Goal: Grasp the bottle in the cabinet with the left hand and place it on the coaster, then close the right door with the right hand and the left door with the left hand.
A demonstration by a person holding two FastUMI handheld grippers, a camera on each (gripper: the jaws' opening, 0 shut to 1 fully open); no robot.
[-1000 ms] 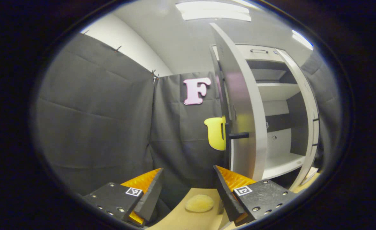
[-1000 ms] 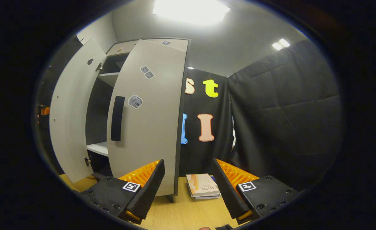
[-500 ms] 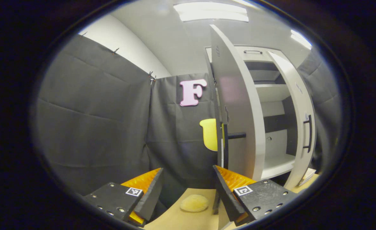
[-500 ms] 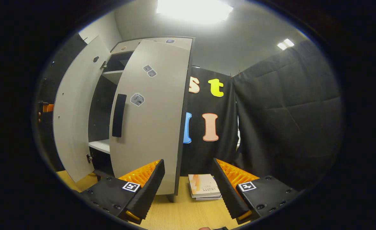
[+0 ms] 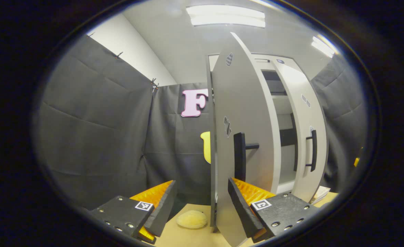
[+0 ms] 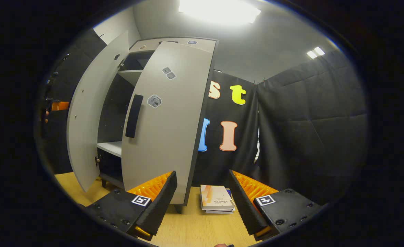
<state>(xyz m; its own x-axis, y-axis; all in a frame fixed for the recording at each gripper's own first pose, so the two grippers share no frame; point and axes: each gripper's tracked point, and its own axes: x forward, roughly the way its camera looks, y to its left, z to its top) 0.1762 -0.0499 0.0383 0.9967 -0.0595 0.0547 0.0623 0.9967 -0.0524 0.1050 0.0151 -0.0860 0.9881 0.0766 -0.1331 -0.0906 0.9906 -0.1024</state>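
My left hand-held gripper (image 5: 202,206) hangs wide, holding nothing, the left door (image 5: 243,137) edge just ahead of its right finger. I see no bottle; the coaster (image 5: 192,219) lies bare on the bench (image 5: 188,236). Pushing now risks pinching that edge or a bounce-back; the right hand-held gripper (image 6: 202,202) is wide too, beside the right door (image 6: 167,120).

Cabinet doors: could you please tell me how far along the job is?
Nothing looks finished. The coaster lies bare, so the first step looks undone. The right door is nearly shut but ajar, with the open right tongs in front of it. The left door stands half open beside the open left tongs. Both doors are left to close.
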